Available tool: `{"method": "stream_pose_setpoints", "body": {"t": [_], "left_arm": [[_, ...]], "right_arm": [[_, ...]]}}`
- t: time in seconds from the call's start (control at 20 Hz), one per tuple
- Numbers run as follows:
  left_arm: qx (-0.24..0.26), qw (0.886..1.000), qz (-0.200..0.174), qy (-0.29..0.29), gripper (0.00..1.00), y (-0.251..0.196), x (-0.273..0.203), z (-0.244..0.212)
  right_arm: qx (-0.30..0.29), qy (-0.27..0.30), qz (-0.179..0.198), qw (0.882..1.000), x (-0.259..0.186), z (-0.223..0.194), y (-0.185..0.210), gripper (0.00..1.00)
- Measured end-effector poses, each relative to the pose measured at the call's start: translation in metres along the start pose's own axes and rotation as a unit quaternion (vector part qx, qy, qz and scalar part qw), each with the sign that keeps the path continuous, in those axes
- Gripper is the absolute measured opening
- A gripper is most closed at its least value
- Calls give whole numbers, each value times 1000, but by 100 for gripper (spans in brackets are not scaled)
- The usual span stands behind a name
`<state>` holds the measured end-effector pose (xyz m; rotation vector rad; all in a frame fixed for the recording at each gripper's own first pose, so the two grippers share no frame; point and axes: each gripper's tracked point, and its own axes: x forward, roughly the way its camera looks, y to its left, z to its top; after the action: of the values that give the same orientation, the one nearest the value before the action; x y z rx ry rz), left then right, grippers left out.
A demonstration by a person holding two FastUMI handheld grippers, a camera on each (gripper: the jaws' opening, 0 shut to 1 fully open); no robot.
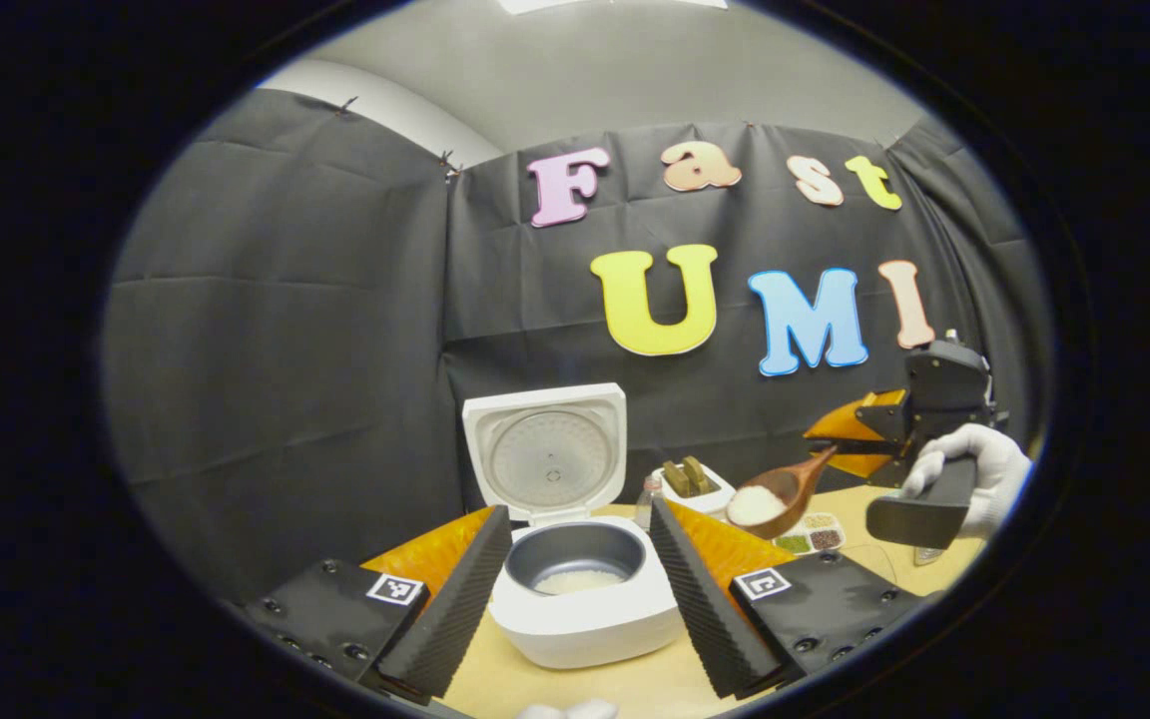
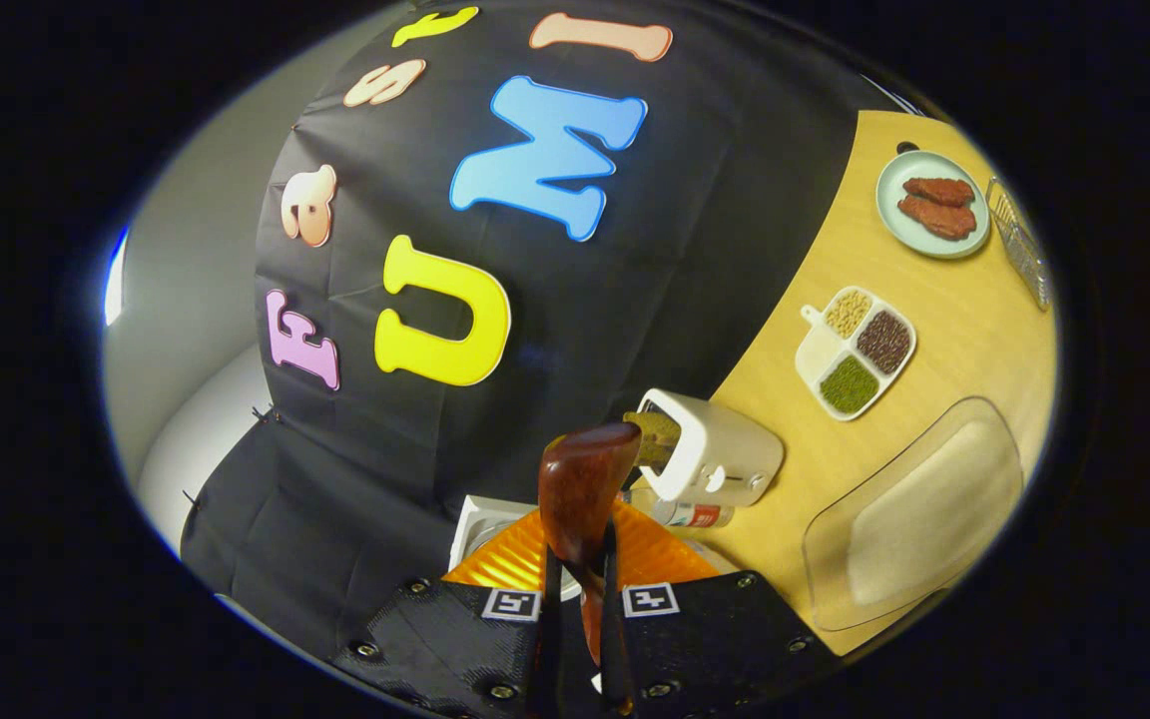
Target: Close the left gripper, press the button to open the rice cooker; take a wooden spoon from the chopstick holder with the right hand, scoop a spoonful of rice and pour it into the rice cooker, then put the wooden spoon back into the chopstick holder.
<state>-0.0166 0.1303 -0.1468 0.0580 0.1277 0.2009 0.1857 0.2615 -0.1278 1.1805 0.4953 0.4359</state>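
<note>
The white rice cooker (image 1: 585,619) stands open with its lid (image 1: 552,454) upright, and a little rice lies in the grey pot (image 1: 575,559). My left gripper (image 1: 580,511) is open, its fingers spread on either side of the cooker and touching nothing. To the right, a gloved hand (image 1: 974,469) holds my right gripper (image 1: 840,449), which is shut on the handle of a wooden spoon (image 1: 785,489). The spoon bowl carries white rice (image 1: 755,504) and hangs in the air right of the cooker, above the table. In the right gripper view the gripper (image 2: 580,569) clamps the spoon (image 2: 585,479), seen from behind.
A white toaster (image 2: 720,454) with bread stands behind the cooker, with a small bottle (image 2: 695,514) beside it. A divided grain tray (image 2: 855,350), a plate of meat (image 2: 934,205), a wire basket (image 2: 1019,245) and a clear tub of rice (image 2: 919,509) sit on the wooden table (image 2: 954,320).
</note>
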Motion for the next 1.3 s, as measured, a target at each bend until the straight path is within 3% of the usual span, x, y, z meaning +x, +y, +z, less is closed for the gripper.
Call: {"method": "stream_pose_setpoints", "body": {"t": [0.45,0.8,1.05,1.3], "left_arm": [[-25,999,43,11,99,45,4,-21],[-28,997,69,24,99,70,2,-35],[-26,995,86,33,97,78,3,-46],[-22,994,95,40,95,77,-2,-57]], "right_arm": [[-20,72,2,997,86,-111,35,16],[-108,82,-22,990,128,-150,21,15],[-221,72,-46,972,143,-160,2,15],[-348,48,-51,935,153,-164,-2,15]]}}
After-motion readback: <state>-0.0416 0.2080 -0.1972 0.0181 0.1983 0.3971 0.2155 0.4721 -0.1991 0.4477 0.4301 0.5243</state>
